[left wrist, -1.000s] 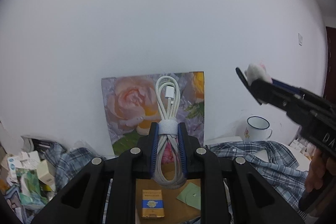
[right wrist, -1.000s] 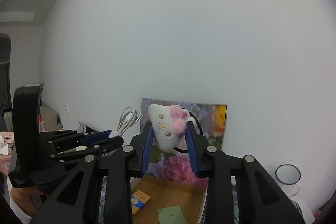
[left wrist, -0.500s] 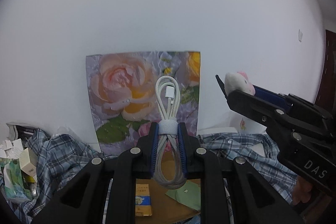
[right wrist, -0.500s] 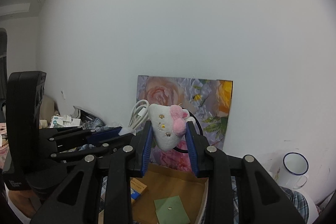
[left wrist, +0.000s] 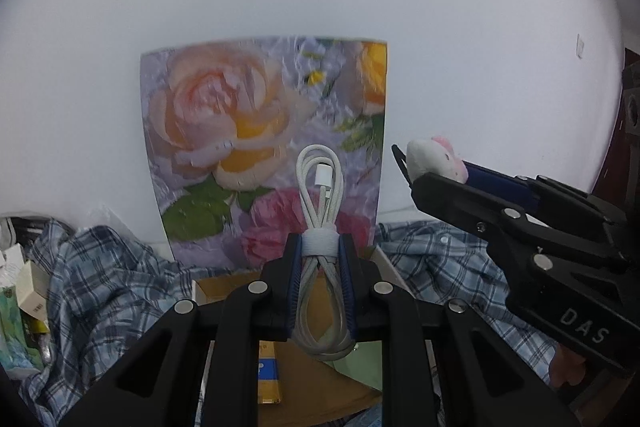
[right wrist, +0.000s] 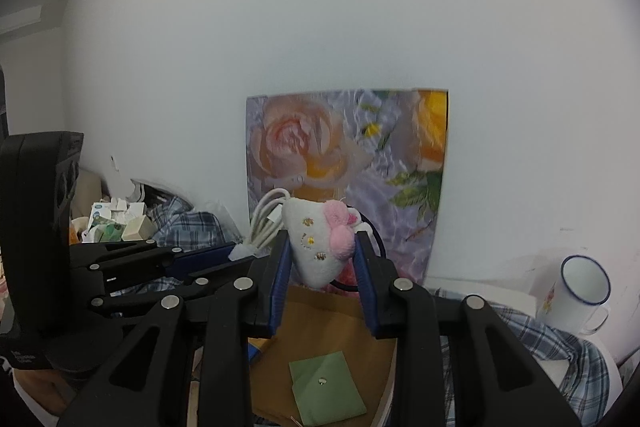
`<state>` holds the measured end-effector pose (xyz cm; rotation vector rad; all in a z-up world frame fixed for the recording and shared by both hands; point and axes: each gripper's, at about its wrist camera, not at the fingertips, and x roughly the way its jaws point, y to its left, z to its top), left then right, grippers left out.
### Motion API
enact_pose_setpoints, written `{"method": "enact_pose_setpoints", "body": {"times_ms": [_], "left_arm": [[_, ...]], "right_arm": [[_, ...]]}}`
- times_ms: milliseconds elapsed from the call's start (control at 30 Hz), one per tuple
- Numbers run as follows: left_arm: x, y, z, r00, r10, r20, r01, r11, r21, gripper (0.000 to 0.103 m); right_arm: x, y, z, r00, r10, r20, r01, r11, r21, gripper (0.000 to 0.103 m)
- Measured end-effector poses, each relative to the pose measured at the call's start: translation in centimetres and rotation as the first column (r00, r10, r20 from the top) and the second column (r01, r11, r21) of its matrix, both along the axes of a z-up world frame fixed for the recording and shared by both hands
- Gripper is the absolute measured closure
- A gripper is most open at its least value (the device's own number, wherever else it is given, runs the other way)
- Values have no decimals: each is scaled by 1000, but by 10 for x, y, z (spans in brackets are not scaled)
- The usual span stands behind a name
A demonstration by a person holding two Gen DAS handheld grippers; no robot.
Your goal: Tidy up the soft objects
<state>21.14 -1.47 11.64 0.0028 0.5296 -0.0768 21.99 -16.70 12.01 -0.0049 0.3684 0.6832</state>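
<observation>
My left gripper (left wrist: 320,247) is shut on a coiled white charging cable (left wrist: 320,187) bound with a white strap, held upright. My right gripper (right wrist: 322,243) is shut on a small white plush cat head with a pink bow (right wrist: 318,243), a black elastic loop (right wrist: 374,235) behind it. Both hang side by side above an open brown cardboard box (right wrist: 340,315) whose floral lid (left wrist: 260,147) stands against the wall. In the left wrist view the right gripper (left wrist: 412,167) with the plush (left wrist: 434,157) shows at right. In the right wrist view the left gripper (right wrist: 240,253) and cable (right wrist: 266,215) show at left.
In the box lie a green pouch (right wrist: 326,387) and a yellow-blue packet (left wrist: 268,375). Blue plaid cloth (left wrist: 100,279) surrounds the box. Small cartons and packets (right wrist: 116,223) pile at the left. A white enamel mug (right wrist: 580,291) stands at the right by the white wall.
Both grippers have come down and closer to the box and its floral lid, which now looms larger. Each keeps its grip: cable in the left, plush in the right.
</observation>
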Motion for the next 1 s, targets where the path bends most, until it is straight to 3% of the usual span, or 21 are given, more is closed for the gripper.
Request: {"method": "enact_pose_setpoints", "body": {"times_ms": [233,300,600,733,1000], "left_arm": [[24,1,-32,994,-1,-106,-1,1000,-28,83],[30,2,-41,992,14,-125,-15,1000,-4,83],[57,11,-87,967,27,-254,-37,999,-38,83],[63,17,-98,956,38,-292,-54,997,-49,84],[70,23,-111,937,32,-348,-63,995,-79,84]], "right_arm": [[20,17,-31,996,18,-82,-20,1000,-13,73],[28,21,-43,992,24,-121,-25,1000,-4,73],[55,23,-83,976,-27,-215,11,997,-76,73],[64,24,-101,972,-82,-222,49,988,-150,73],[75,21,-120,960,-90,-267,50,987,-152,73]]}}
